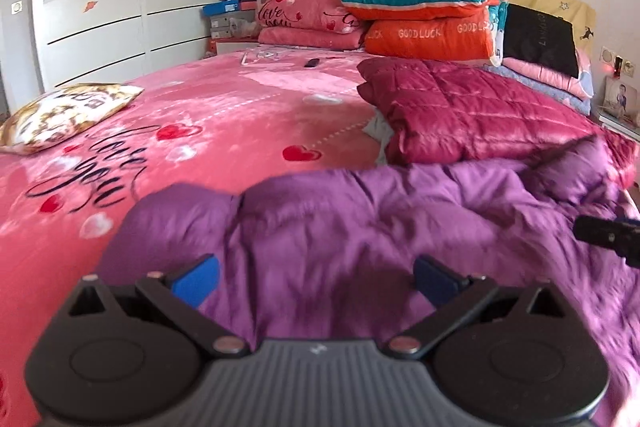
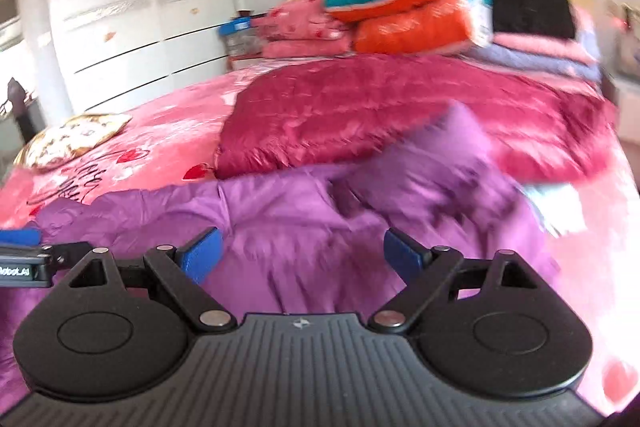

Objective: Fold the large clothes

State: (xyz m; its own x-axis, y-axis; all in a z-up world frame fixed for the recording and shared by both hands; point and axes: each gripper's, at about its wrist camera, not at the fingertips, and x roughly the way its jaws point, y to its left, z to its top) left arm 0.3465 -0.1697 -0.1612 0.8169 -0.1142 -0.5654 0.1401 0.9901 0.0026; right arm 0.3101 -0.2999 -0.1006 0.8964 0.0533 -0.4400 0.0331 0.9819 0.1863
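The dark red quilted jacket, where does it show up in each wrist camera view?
Left wrist: the dark red quilted jacket lies right of centre, beyond the purple garment.
Right wrist: it spans the middle, again behind the purple garment.
Shared landmark: the orange quilt stacked behind it.

The room is brightly and evenly lit by daylight. Strong fisheye bending is seen at the edges. The right wrist view is smeared by motion blur.
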